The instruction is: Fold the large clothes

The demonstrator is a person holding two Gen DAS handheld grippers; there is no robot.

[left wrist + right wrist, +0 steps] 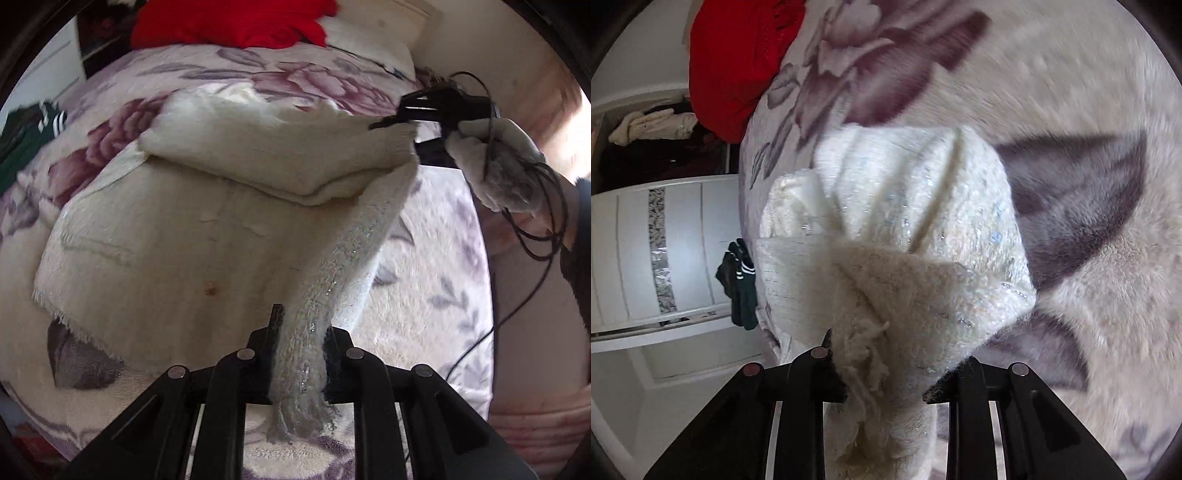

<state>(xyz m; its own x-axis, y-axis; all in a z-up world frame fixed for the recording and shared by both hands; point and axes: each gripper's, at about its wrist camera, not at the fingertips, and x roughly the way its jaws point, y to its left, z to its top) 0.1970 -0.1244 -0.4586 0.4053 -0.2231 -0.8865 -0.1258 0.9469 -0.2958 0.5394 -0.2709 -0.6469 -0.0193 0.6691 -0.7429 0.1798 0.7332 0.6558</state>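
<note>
Left gripper (297, 343) & right gripper (884, 373) each pinching cream garment (221, 229) edge, over floral blanket (424, 280); red cloth (236, 22) beyond garment.

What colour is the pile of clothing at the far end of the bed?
Bright red, plain with no pattern visible. It shows best in the left wrist view.

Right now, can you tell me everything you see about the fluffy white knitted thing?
The white knitted garment looks woolly, cream, with silvery sparkle threads and a frayed fringe. It lies spread on the flowery blanket, its far part folded over. The left gripper pinches one fringed edge; the right gripper clamps another part, lifted.
</note>
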